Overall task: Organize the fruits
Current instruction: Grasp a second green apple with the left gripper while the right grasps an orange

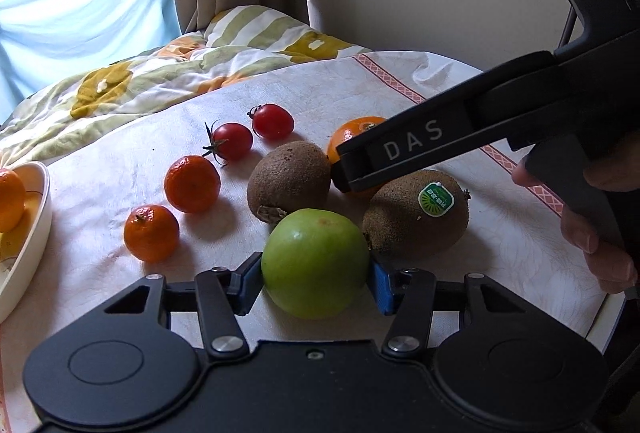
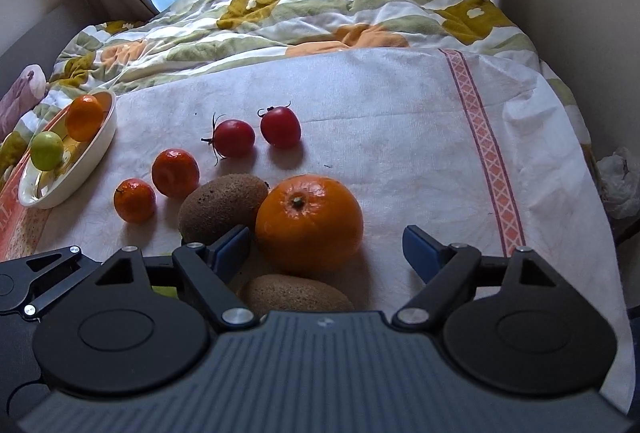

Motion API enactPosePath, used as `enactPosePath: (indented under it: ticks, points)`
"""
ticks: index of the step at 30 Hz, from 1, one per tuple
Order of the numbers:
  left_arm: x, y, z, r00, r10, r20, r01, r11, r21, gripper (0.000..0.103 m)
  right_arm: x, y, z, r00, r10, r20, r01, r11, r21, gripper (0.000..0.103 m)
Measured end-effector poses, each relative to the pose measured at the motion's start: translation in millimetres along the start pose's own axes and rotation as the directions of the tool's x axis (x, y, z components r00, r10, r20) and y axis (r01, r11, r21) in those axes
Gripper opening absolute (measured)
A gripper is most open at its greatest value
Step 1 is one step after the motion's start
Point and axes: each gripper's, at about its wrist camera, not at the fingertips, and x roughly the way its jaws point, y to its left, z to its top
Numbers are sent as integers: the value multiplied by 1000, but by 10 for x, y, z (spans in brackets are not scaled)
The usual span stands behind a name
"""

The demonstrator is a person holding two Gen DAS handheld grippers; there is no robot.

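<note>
Left claw (image 1: 316,275) pinching green apple (image 1: 315,262): blue pads (image 1: 250,283) pressed on both flanks at the widest part, presumably so the round fruit cannot squirt out. Whether apple sits on the cloth (image 1: 360,85) or is just clear of it: cannot tell. Right claw (image 2: 326,249) spread wide, poised over big orange (image 2: 309,222); left pad just beside the orange's flank, right pad well apart, so nothing gripped there. Opening looks set wide to straddle the largest fruit. Seen from left wrist, right tool's black arm crossing in front of the orange and hiding most of it. Kiwi (image 1: 289,180) just beside orange and apple; stickered kiwi (image 1: 416,215) touching or nearly touching apple on the other side. Tight cluster, so a lift straight up judged safer than a sideways drag. Two mandarins (image 1: 192,183) in a diagonal line, two cherry tomatoes (image 1: 232,141) beyond, all loose on cloth over worktop. Bowl (image 2: 96,149) at far left already holding an orange fruit and a small green one, hence judged the destination; sorting early, most fruit still outside. Likely next: apple carried left to bowl. Risk: neighbouring kiwis nudged and rolling.
</note>
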Motion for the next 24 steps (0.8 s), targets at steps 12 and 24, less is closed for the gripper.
enactPosePath:
  ticks: [12,24]
  points:
    - [-59,64,-14,1000,10,3,-10,1000,-19,58,43,38,75,1000,-4,2,5,999,-34,89]
    - [-256,157,9,999,53,12,-52,998,-40,58,112,41,46,1000,18,-16,-18,1000,13,75]
